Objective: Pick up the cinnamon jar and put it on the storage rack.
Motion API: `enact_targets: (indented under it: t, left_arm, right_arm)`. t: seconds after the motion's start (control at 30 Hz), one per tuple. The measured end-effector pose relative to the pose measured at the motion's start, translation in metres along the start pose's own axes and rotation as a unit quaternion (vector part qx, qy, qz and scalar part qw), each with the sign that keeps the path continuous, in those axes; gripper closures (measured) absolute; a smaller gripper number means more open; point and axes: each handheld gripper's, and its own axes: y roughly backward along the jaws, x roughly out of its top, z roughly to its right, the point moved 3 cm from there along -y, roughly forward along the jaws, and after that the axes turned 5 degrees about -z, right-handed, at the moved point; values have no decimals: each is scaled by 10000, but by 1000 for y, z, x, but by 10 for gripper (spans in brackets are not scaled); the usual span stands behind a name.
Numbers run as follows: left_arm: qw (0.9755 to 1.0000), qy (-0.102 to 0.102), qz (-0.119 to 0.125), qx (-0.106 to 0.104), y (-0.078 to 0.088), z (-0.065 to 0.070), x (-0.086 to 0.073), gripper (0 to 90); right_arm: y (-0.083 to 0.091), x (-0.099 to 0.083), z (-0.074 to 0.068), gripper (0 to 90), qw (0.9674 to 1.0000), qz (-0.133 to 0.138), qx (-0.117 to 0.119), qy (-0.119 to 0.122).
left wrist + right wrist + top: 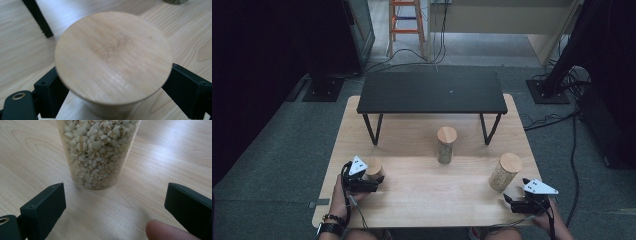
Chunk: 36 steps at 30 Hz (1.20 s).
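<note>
While the left gripper (371, 181) clamps a wooden-lidded jar (113, 57) at the near left corner of the table (422, 190), the right gripper (113, 207) waits with jaws wide apart before a grain-filled jar (98, 152). I judge the work has only begun; that jar remains untouched.

Light wood surface (422, 185), grain running across. Low black shelf (432, 92) on thin black legs stands on its far half. Middle jar (446, 145) with wooden lid, upright, just in front of the shelf, between its legs. Beyond the surface: grey carpet floor (277, 160), orange stepladder (406, 22), black cables (557, 120) trailing at right, black stand base (323, 89) at left.
</note>
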Motion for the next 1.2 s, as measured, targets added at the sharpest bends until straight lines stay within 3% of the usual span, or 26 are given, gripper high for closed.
enact_targets:
  t: [0.3, 0.43, 0.8, 1.1, 1.2]
  left_arm:
    - [9994, -8, -343, -67, -7, -4, 18, 148]
    - [9983, -71, -578, 36, -12, -1, 29, 190]
    - [9980, 62, -629, -49, -10, -4, 33, 255]
    - [9979, 118, -639, 83, -9, -1, 35, 257]
    - [9986, 188, -479, -82, -5, -3, 35, 257]
  right_arm:
    - [0, 0, 0, 36, 10000, -12, -6, 6]
    - [0, 0, 0, 36, 10000, -13, -11, 0]
    - [0, 0, 0, 36, 10000, -10, -2, 6]
    - [0, 0, 0, 36, 10000, -11, 2, 10]
    - [0, 0, 0, 36, 10000, -12, 6, 7]
